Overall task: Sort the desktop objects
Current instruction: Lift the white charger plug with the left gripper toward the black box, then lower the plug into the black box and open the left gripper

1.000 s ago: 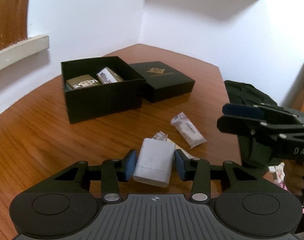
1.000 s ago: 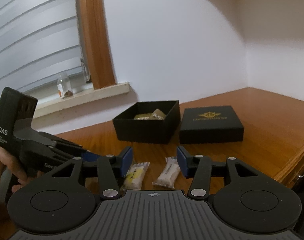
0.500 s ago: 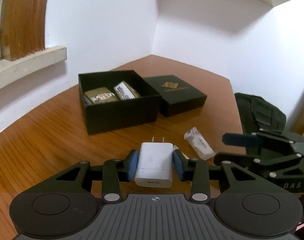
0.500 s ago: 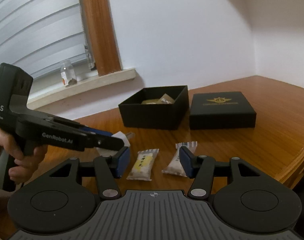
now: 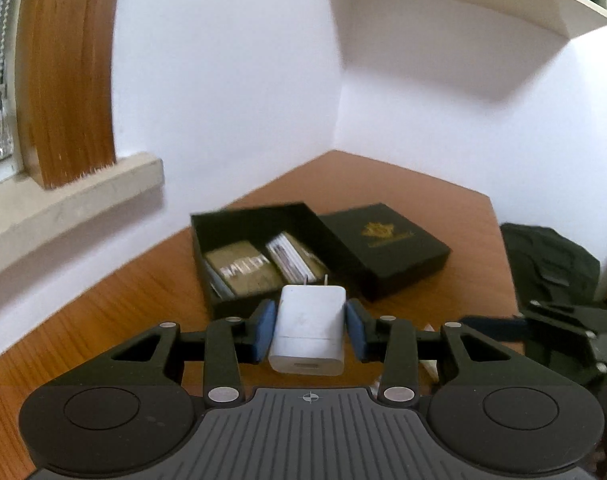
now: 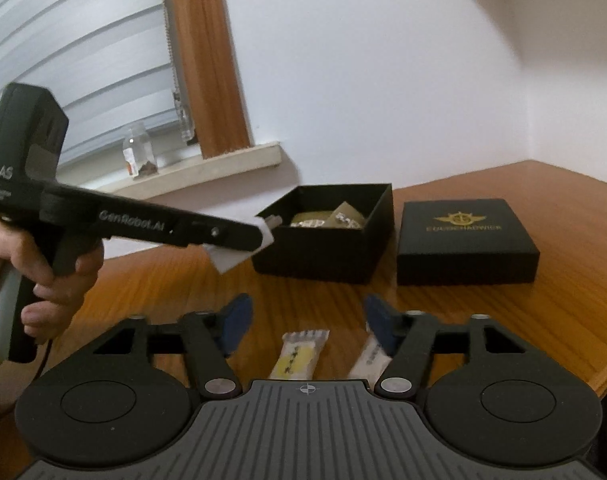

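One white charger [image 5: 308, 328] is hanging clamped in the left gripper [image 5: 309, 330] just short of one open black box [image 6: 327, 236], while the right gripper [image 6: 305, 322], its jaws just opening, is hovering empty over two snack packets [image 6: 297, 354].

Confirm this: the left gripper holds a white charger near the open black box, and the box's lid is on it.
The lid is off: the lid lies on the desk beside the open black box, as the right wrist view shows. The left gripper does hold the white charger.
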Motion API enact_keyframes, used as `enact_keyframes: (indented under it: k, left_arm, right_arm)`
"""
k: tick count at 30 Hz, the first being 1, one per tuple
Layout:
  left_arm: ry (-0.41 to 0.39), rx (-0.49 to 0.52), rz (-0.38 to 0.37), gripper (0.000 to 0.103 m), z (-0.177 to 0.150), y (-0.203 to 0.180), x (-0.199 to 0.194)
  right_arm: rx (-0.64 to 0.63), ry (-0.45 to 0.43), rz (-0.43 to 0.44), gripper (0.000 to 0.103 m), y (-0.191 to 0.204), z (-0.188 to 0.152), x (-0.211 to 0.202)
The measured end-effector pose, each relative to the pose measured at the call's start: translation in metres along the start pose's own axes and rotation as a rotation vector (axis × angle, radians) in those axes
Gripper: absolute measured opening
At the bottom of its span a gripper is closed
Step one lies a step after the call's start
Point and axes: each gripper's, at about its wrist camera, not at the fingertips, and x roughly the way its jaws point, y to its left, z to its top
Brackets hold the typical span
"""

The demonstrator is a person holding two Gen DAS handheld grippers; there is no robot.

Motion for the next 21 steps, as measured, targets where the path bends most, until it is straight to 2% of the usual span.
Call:
enact_keyframes:
  k: [5,11,15,18,21]
  left_arm:
    - [-0.028,-0.049,0.031,0.042,0.015,0.012,0.014]
    - [-0.053,-0.054,0.073,0.042,0.028,0.016,0.034]
    - [-0.08,-0.055,0.147,0.042,0.033,0.019,0.049]
    - [-0.052,-0.063,0.148,0.043,0.034,0.024,0.059]
    - [-0.054,-0.058,0.15,0.051,0.031,0.023,0.059]
  right_arm:
    - [-0.004,0.005,0.003,0.07,0.0,-0.002,0.001]
    - [-0.001,0.014,-0.004,0.07,0.0,-0.006,0.0]
    - [-0.009,0.016,-0.011,0.07,0.001,-0.008,0.0]
    - [-0.008,0.02,-0.011,0.07,0.0,-0.009,0.0]
    - [-0.006,0.022,-0.015,0.07,-0.001,-0.01,-0.001]
